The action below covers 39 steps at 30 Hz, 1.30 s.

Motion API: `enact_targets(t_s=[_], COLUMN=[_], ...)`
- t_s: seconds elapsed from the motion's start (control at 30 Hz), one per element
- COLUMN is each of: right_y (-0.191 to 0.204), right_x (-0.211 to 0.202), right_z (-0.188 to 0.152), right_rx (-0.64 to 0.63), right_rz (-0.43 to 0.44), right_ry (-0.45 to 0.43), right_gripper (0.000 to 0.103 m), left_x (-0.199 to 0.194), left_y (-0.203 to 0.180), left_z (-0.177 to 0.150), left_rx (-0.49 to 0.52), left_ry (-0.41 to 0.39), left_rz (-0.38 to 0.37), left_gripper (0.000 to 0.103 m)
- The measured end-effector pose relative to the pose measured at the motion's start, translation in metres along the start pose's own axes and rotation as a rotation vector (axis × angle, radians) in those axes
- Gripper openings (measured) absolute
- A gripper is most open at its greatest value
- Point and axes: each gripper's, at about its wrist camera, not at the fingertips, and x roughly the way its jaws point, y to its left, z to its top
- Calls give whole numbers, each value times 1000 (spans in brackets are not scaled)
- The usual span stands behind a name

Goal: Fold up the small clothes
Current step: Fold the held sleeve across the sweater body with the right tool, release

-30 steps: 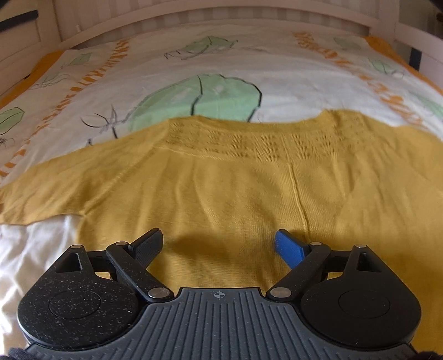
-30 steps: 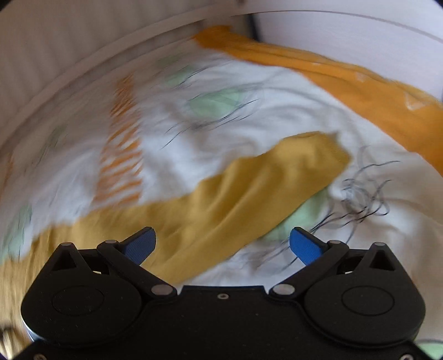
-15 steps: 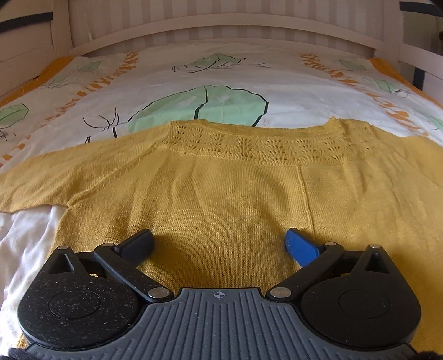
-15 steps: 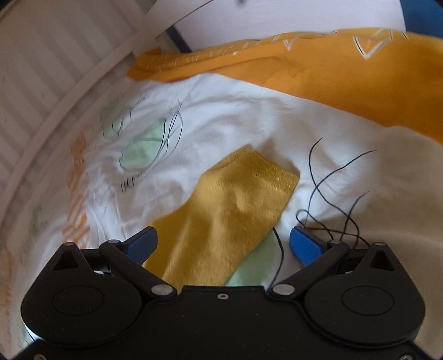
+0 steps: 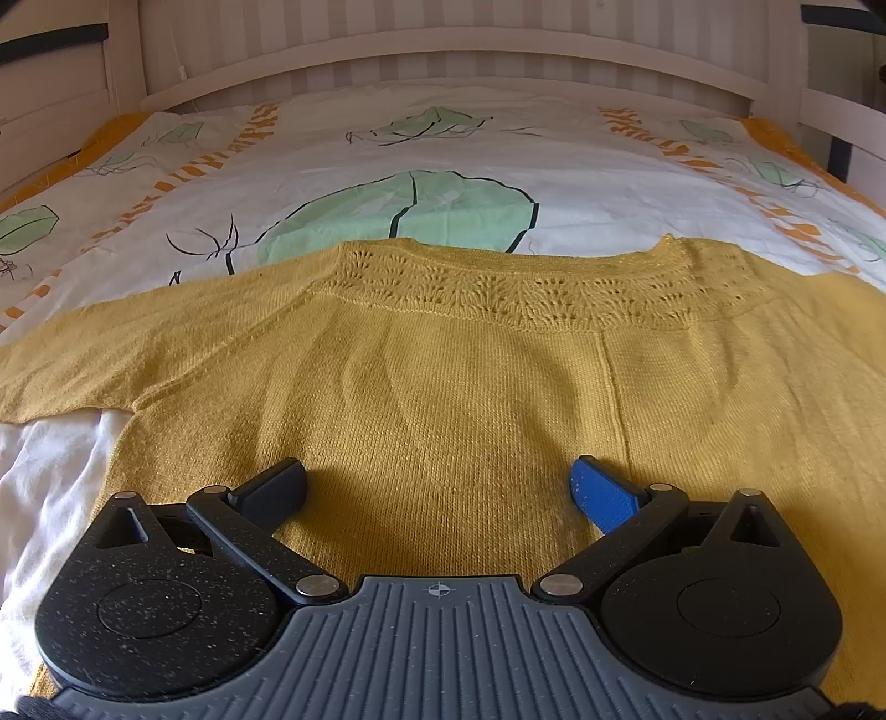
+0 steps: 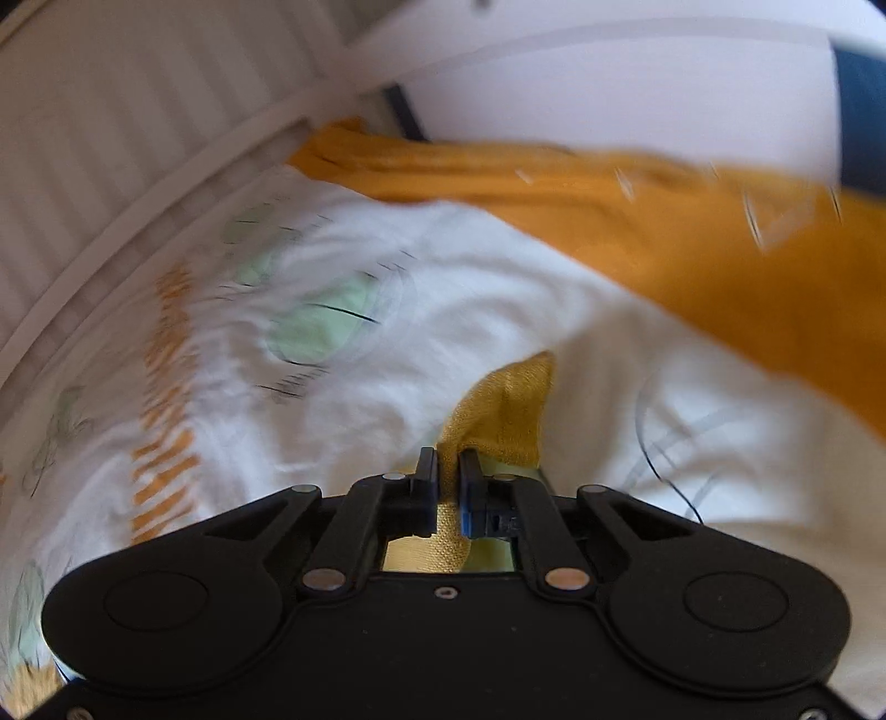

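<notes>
A mustard-yellow knitted sweater (image 5: 454, 387) lies flat on the bed, its lace-patterned neckline (image 5: 515, 288) toward the headboard and one sleeve (image 5: 72, 365) stretched to the left. My left gripper (image 5: 437, 487) hovers over the sweater's lower body, jaws open wide, nothing pinched between them. In the right wrist view, my right gripper (image 6: 447, 471) is shut on the end of the other sleeve (image 6: 506, 415), whose yellow knit bunches up between the pads and sticks out past them. That view is blurred.
The bed carries a white cover (image 5: 443, 144) printed with green leaves and orange stripes. A white slatted headboard (image 5: 443, 44) runs along the far side. An orange sheet (image 6: 692, 232) lies along the bed's right edge, by a white side rail (image 6: 637, 83).
The right gripper moved onto the sleeve end and closed on it; half a second ago its jaws stood open around the flat sleeve. The left gripper's view barely shifted, its jaws a little wider.
</notes>
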Motion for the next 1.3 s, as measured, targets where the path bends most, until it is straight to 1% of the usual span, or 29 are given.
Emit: enact_targets(t_s=[0.1, 0.23, 0.3, 0.37, 0.43, 0.47, 0.57, 0.63, 0.7, 0.77, 0.87, 0.93, 0.97, 1.07, 1.13, 1.17, 1.2, 1.27, 1.3], right_y=[31, 88, 117, 147, 179, 196, 244, 277, 305, 328, 356, 367, 372, 382, 387, 388, 388, 388, 387], right_x=[-24, -57, -69, -81, -90, -93, -95, -92, -87, -77, -59, -45, -45, -37, -42, -43, -47, -56, -60], right_z=[11, 15, 12, 5, -6, -14, -42, -67, -95, -124, -169, -197, -212, -248, -271, -279, -285, -296, -300], right_rx=[-59, -152, -183, -202, -226, -242, -279, -322, -363, -389, -435, -446, -457, -519, -551, -561, -574, -608, -623], right_rz=[53, 139, 187, 245, 311, 340, 433, 480, 516, 550, 567, 568, 565, 537, 526, 528, 533, 560, 575], right_ry=[-28, -43, -40, -33, -26, -21, 9, 27, 44, 85, 143, 184, 197, 212, 219, 225, 227, 220, 217], right_gripper=[14, 15, 14, 15, 15, 15, 15, 14, 15, 14, 15, 15, 15, 15, 16, 19, 24, 25, 33], left_x=[0, 2, 2, 1, -4, -8, -23, -34, -42, -48, -56, -59, -60, -59, -58, -57, -56, -56, -54], left_y=[1, 3, 8, 17, 31, 39, 68, 90, 110, 130, 153, 168, 177, 189, 196, 198, 199, 200, 198], left_z=[1, 5, 10, 18, 24, 27, 32, 34, 36, 38, 36, 35, 35, 34, 33, 33, 34, 35, 38], left_rx=[-4, -8, -13, -16, -38, -54, -113, -149, -171, -190, -219, -244, -258, -288, -301, -302, -302, -298, -298], left_ry=[5, 25, 54, 94, 122, 126, 113, 93, 78, 66, 54, 57, 61, 74, 75, 76, 74, 68, 68], left_rz=[-4, -18, -47, -102, -156, -173, -202, -212, -206, -196, -176, -173, -175, -177, -184, -188, -191, -198, -206], left_gripper=[103, 103, 103, 101, 92, 85, 84, 84, 84, 84, 84, 84, 84, 84, 84, 84, 84, 84, 84])
